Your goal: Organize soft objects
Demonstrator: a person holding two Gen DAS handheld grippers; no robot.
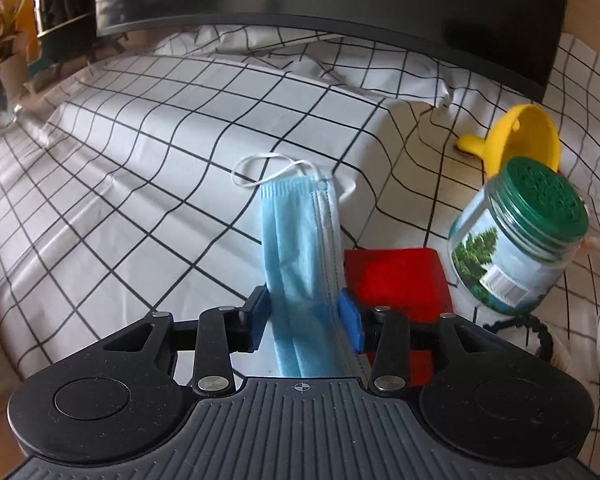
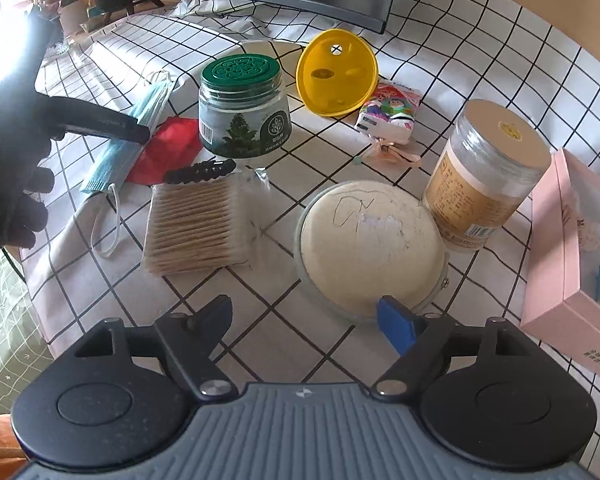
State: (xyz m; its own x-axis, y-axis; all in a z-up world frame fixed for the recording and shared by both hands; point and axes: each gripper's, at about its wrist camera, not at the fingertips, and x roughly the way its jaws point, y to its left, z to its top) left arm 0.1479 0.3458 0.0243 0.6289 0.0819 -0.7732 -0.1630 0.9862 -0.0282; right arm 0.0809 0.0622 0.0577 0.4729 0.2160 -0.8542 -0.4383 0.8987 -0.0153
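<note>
White black-gridded tablecloth is lying under a folded blue pleated face mask; left gripper jaws are straddling it, spread. Right gripper, at six o'clock, is gaping empty.

The left claw points steeply down, its blue pads parted, with a mask lying between them; whether the pads still press on it cannot be told. A dark-gloved hand holds this claw. The right claw also tilts steeply down, its fingers spread wide with nothing between them.
</note>
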